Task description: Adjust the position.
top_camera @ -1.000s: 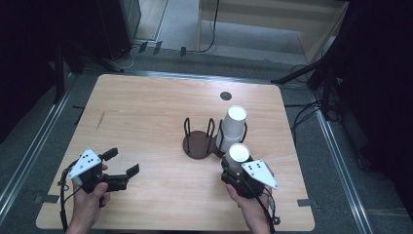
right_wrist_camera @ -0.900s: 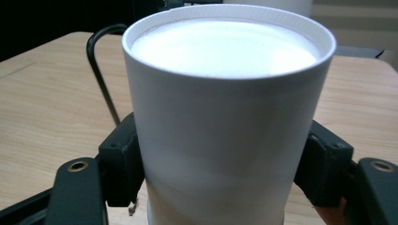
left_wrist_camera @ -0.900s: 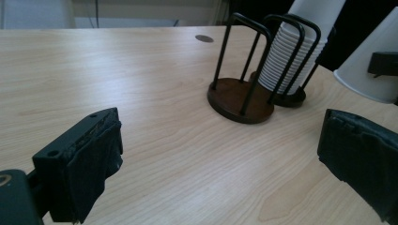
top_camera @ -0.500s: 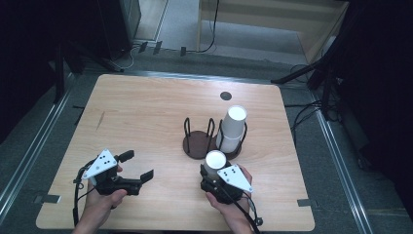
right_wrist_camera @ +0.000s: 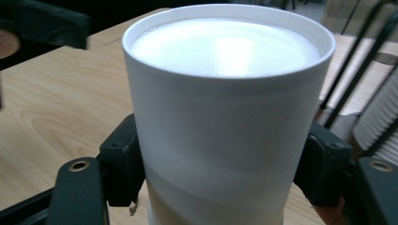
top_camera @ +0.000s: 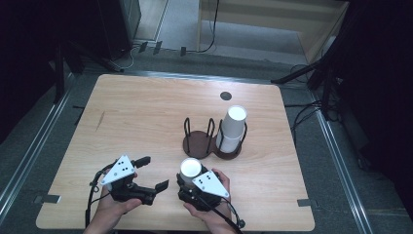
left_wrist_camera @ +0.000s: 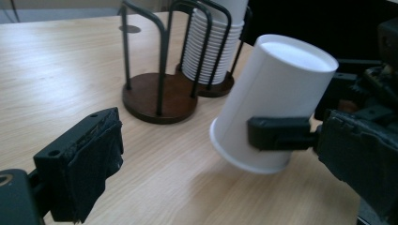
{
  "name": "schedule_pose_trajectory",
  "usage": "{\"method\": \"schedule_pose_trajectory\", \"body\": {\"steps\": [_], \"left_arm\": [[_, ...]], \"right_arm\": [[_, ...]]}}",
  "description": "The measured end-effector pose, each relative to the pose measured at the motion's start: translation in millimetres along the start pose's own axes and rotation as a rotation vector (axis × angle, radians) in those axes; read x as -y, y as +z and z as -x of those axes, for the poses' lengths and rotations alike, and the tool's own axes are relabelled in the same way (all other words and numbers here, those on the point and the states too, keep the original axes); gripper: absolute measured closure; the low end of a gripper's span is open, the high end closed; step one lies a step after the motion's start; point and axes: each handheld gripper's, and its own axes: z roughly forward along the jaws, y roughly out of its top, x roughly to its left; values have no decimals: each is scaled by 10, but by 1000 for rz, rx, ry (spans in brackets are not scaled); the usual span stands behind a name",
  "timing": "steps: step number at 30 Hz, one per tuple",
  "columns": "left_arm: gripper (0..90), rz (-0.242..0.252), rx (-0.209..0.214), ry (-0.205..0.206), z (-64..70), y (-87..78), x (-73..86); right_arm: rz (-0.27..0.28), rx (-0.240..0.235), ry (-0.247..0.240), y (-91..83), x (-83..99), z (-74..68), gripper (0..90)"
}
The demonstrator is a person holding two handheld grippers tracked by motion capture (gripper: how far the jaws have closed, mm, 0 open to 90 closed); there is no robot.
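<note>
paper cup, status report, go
Right gripper shut on paper cup, upside down, tilted, off the table. Left gripper open, empty, beside it. Cup stack in holder; nothing blocking.

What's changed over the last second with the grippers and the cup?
The right gripper, shut on the white cup, carried it away from the stack of cups toward the table's near edge and leftward. The left gripper, open, moved right toward it. The holder and stack stayed put.

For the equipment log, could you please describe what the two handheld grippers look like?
Both are black, blocky tools. The left gripper and right gripper each carry a grey three-cornered plate with small dark dots on top. The jaws are black with rough dark pads. A thin black cable trails from each. No sleeves are visible.
</note>
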Motion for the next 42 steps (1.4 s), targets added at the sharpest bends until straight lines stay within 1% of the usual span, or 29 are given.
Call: {"method": "schedule_pose_trajectory", "body": {"steps": [2,3,4,5,7,10,12,14,17,19,20,21,22,24,25,27,29,32,35,37,38,40,42], "left_arm": [[32,-10,13,5,39,35,-3],[34,-9,20,2,54,48,-8],[52,-3,37,-4,83,63,-19],[60,-3,37,-4,83,63,-19],[64,-10,53,0,119,87,-26],[81,-26,66,10,148,109,-27],[122,-29,68,13,170,115,-32],[137,-28,76,14,191,119,-42],[168,-35,74,31,219,121,-45],[200,-44,55,44,234,130,-40],[208,-45,56,49,237,130,-38],[223,-43,60,51,248,130,-37],[261,-42,56,55,258,131,-37],[298,-42,42,86,284,129,-40],[303,-49,36,94,293,128,-42],[311,-60,30,97,296,131,-50],[320,-67,30,106,297,133,-53],[344,-54,37,94,281,124,-57],[355,-46,42,88,274,117,-63],[360,-32,27,81,257,101,-72],[361,-24,27,76,247,90,-77],[361,-3,34,55,212,53,-92],[360,3,45,38,175,24,-108]], "right_arm": [[1,-17,-17,11,10,-55,285],[-1,-22,-22,13,17,-83,285],[-3,-32,-32,16,27,-127,285],[-3,-32,-32,16,27,-127,285],[-4,-39,-39,16,33,-163,285],[3,-52,-53,11,32,-204,285],[5,-64,-59,9,32,-240,286],[9,-72,-68,9,34,-270,285],[8,-75,-76,4,35,-303,285],[8,-79,-78,3,34,-314,284],[9,-86,-80,2,35,-318,284],[9,-89,-80,1,36,-322,284],[8,-89,-84,1,37,-332,284],[12,-95,-96,0,39,-342,283],[12,-94,-102,0,41,-350,283],[11,-94,-107,5,47,-349,280],[9,-92,-106,12,58,-352,277],[12,-92,-109,15,58,-347,265],[12,-96,-96,9,47,-344,241],[10,-86,-90,14,45,-339,194],[3,-88,-86,18,50,-341,159],[-5,-85,-94,31,73,-341,153],[0,-82,-105,37,93,-349,174]]}}
